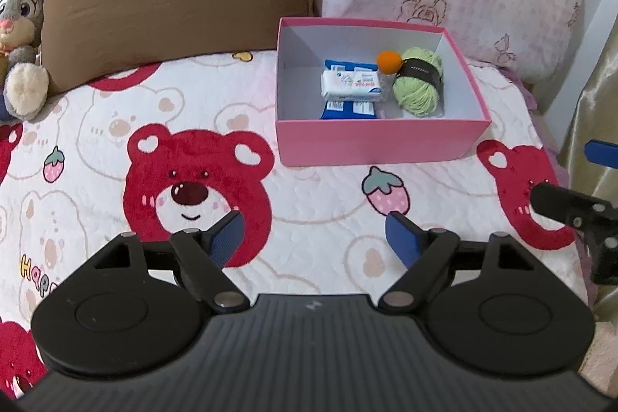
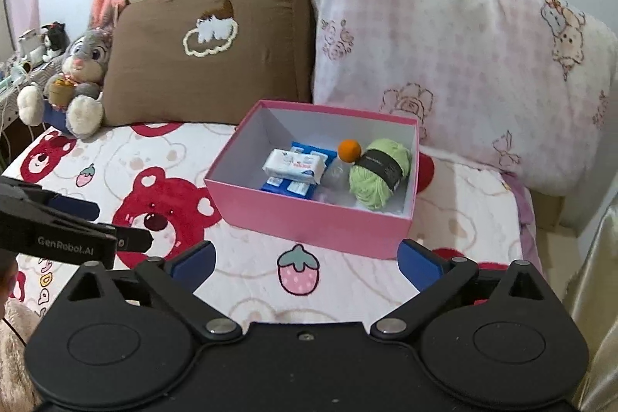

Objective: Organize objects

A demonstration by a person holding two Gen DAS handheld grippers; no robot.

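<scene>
Left wrist view: the left gripper (image 1: 314, 234) hangs spread and empty at lower centre; the box (image 1: 380, 139), upper right, already holds yarn (image 1: 419, 85), wipes (image 1: 350, 84) and ball (image 1: 389, 61).

Right wrist view: the right gripper (image 2: 305, 263) gapes wide, empty, just short of the box (image 2: 309, 222), apparently finished loading.

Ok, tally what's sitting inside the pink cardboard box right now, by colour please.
White: 1, the white wrapped tissue pack
Blue: 1, the flat blue packet under it
Orange: 1, the small orange fuzzy ball
Green: 1, the light green yarn skein with a black band
Total: 4 in the pink cardboard box. A clear item near the ball is too unclear to count.
</scene>
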